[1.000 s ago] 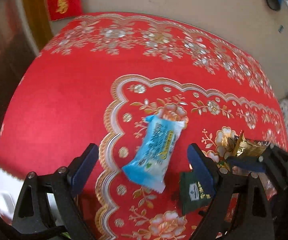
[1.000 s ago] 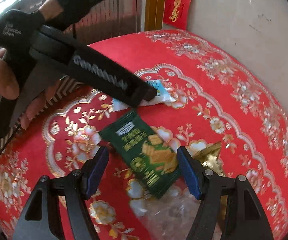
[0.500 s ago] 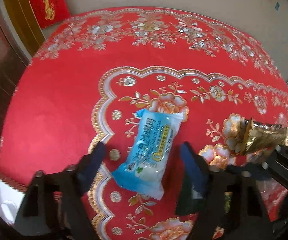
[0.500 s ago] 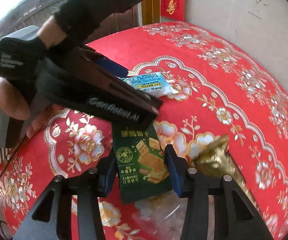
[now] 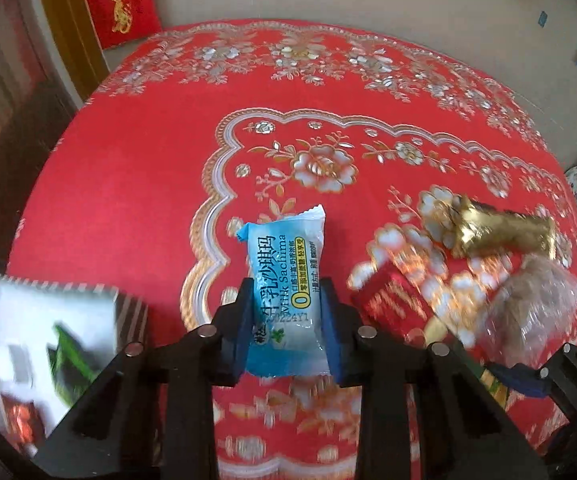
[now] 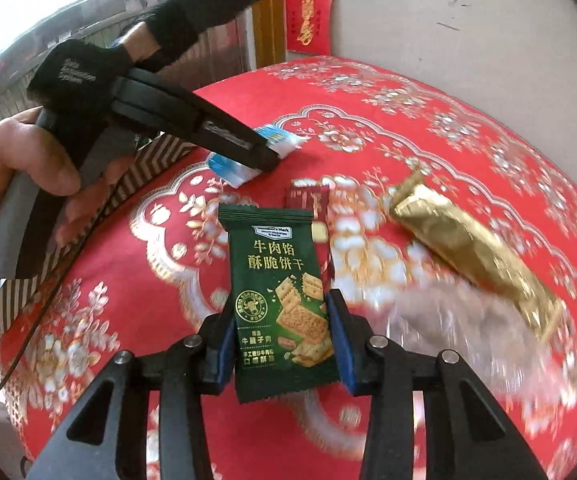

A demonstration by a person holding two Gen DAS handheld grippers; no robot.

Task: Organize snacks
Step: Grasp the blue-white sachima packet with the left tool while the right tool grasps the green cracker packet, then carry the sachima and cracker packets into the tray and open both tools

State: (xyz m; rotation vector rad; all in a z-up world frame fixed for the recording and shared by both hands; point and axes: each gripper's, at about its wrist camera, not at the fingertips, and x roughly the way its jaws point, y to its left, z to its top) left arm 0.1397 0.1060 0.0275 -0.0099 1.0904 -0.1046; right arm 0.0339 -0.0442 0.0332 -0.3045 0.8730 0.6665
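Note:
My left gripper (image 5: 286,320) is shut on a light blue Milk Sachima packet (image 5: 284,280), held over the red patterned tablecloth (image 5: 128,184). My right gripper (image 6: 282,336) is shut on a dark green cracker packet (image 6: 280,300), held upright above the cloth. In the right wrist view the left gripper (image 6: 266,158) shows at upper left with the blue packet (image 6: 232,170) between its fingers. A gold foil snack (image 6: 472,244) (image 5: 500,232), a small red packet (image 6: 308,200) (image 5: 392,304) and a clear-wrapped snack (image 5: 536,312) lie on the cloth.
A box with a striped rim (image 5: 48,328) sits at the table's left edge and holds a green and a red packet, blurred. A wall and a red hanging (image 6: 308,16) stand behind the table. The person's hand (image 6: 20,172) holds the left gripper.
Both grippers have closed: the left on the blue packet, the right on the green packet. Both packets are lifted off the cloth. A red packet now shows where the green one lay.

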